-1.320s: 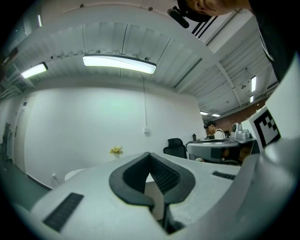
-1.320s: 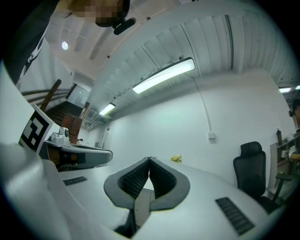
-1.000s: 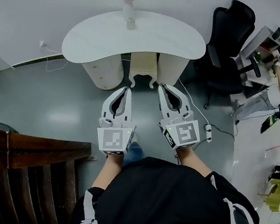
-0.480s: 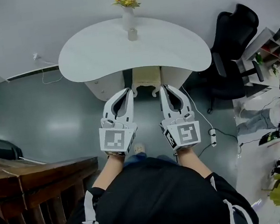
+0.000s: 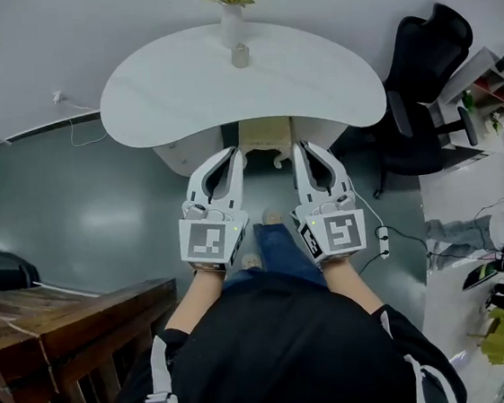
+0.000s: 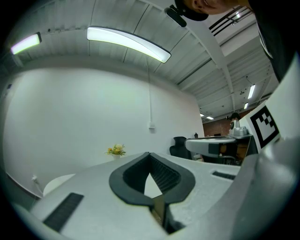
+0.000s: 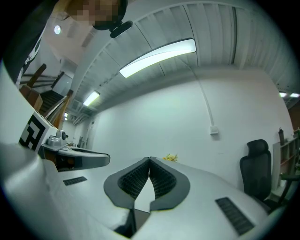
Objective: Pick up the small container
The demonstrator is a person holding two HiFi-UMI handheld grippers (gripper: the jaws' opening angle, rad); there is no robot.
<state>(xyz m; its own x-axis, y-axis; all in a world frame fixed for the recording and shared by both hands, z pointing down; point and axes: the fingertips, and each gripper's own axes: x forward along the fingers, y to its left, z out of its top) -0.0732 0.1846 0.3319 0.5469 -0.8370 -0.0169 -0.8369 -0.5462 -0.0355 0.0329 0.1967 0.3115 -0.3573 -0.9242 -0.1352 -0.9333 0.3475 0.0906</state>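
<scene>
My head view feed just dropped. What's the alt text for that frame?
Both shut and empty, the left gripper and right gripper point side by side at a white curved table ahead. Near its far edge stand a small container and, behind it, a vase of yellow flowers.

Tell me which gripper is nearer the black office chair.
Right. The right gripper is to the left of the black office chair in the head view; the left gripper is farther left, beyond the right one.
</scene>
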